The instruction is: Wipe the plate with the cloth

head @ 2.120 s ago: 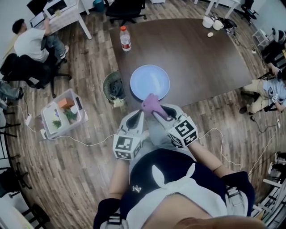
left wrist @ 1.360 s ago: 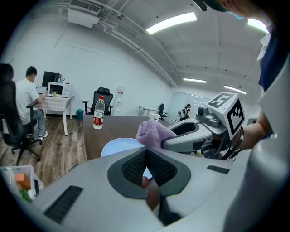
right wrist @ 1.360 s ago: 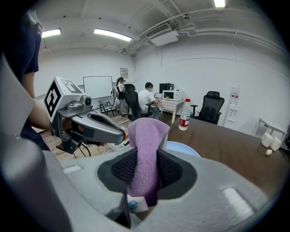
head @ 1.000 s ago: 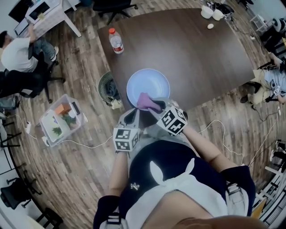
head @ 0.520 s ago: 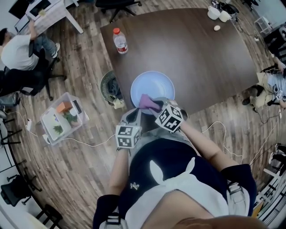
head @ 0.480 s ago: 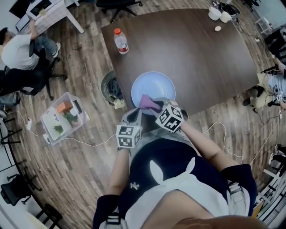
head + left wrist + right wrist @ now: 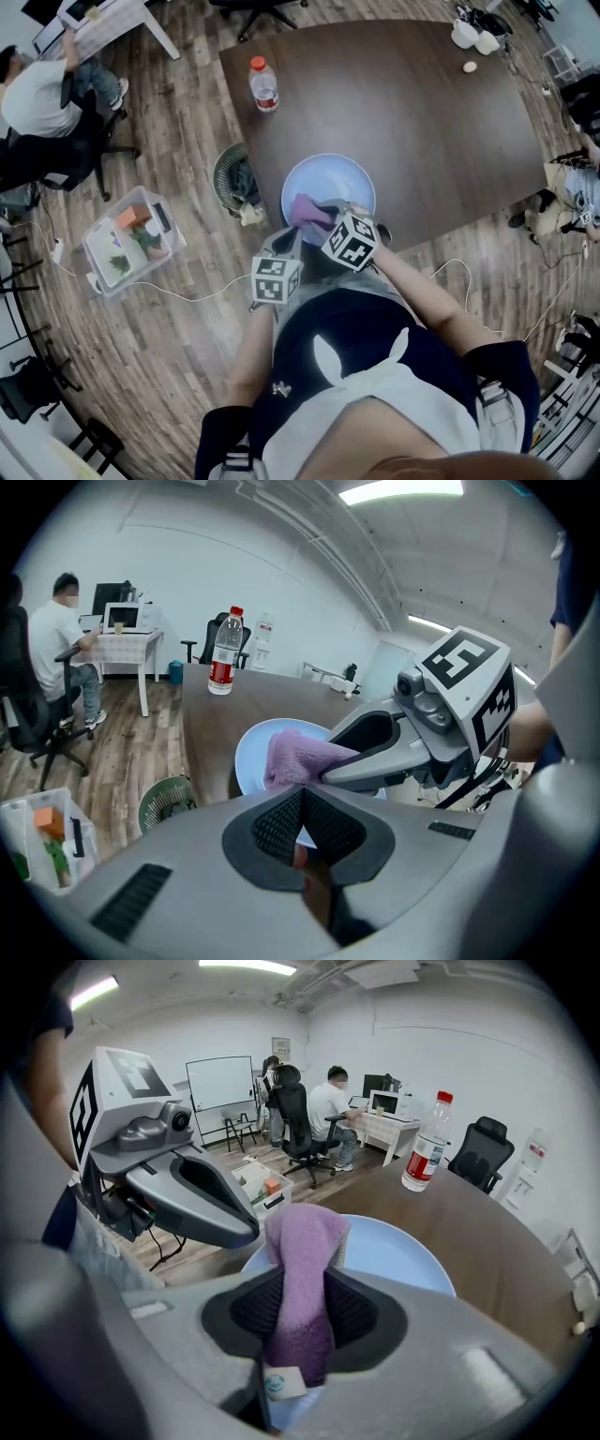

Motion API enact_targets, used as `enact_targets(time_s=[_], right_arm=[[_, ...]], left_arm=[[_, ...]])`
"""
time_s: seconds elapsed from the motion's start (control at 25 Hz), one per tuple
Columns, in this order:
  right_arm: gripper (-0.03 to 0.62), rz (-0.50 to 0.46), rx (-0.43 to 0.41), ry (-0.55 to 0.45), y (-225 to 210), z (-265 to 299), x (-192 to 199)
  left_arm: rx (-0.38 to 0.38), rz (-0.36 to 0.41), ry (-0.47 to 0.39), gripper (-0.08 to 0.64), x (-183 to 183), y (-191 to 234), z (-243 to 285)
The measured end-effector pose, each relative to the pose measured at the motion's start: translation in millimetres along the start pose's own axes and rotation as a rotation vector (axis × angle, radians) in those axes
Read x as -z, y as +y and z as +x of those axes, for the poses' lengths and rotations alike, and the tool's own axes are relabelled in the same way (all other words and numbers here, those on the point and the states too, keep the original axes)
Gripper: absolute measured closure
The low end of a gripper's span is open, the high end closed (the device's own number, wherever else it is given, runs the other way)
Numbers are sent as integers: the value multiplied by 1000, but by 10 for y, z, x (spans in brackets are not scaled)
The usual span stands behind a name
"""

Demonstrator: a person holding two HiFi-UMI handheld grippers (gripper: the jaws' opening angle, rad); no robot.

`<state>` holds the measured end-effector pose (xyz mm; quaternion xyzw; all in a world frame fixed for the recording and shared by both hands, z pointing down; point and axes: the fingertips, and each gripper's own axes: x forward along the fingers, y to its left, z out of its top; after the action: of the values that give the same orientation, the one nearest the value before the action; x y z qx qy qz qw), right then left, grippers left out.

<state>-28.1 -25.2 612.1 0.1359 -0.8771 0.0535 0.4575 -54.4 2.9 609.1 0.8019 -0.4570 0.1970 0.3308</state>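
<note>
From the head view, my right gripper (image 7: 323, 215) reaches over the near edge of the pale blue plate (image 7: 345, 176), which sits at the near edge of the dark table (image 7: 403, 94). The purple cloth (image 7: 308, 208) bunches at its tip and lies over the plate's near left part. I cannot tell from here whether the cloth touches the plate. My left gripper (image 7: 289, 240) sits just beside it, lower in the picture. Its marker cube and my own body cover much of both tools. A water bottle (image 7: 263, 84) stands well apart near the table's far left corner.

In the left gripper view, my left jaws are closed together, pad against pad, with nothing clamped between them. A small reddish patch shows below the pads, and I cannot make out what it is. Beyond them the cloth hangs from the right gripper over the plate, most of which my own jaws hide.

In the right gripper view, my right jaws stand fairly wide and press on the cloth from both sides. A folded end sticks up past the tips and a small label (image 7: 280, 1384) hangs at the bottom. The plate lies just beyond, its near part cut off by my jaws.
</note>
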Motion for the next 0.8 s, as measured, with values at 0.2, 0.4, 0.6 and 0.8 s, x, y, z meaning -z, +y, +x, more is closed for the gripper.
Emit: enact_targets(time_s=[0.2,0.4,0.6,0.8], right_arm=[[474,8,-21,18,-25,162,-25],[474,22,-34,30,-42,293,-45],[474,34,-37,45,-90,378,-32],[474,49,-43,64,-122,463,19]], left_arm=[[-4,-13,30,555,58,116,103],[-12,-27,55,555,95,228,159],[-26,-20,81,555,117,290,207],[-30,-18,99,555,149,317,263]])
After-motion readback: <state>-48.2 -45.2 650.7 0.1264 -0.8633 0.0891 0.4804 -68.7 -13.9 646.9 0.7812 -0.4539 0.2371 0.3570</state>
